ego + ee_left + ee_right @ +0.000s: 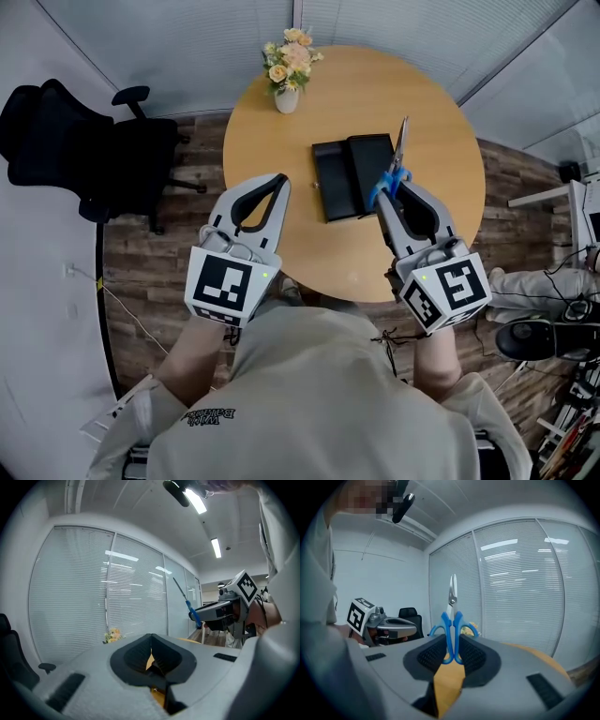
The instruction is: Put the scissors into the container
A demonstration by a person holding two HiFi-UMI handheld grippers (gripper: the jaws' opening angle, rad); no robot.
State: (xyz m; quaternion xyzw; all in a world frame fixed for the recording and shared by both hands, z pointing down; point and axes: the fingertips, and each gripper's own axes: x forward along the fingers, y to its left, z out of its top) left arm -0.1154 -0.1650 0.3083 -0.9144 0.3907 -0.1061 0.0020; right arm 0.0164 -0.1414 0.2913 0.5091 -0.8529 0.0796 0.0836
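The right hand-held gripper (387, 192) is clamped on the blue handles of the scissors (401, 150), blades pointing away over the desk's (281, 253) middle. The black container (349, 173) lies just left and below, nearest this hand. The left hand-held gripper (280, 180), closed on nothing, hangs over the near-left edge.

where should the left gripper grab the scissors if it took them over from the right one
On the scissors, probably the shut blades just past the pivot, approached from the left. The right gripper clamps the blue handles in its jaws, leaving only the blades bare. The left gripper, jaws shut, must open first.
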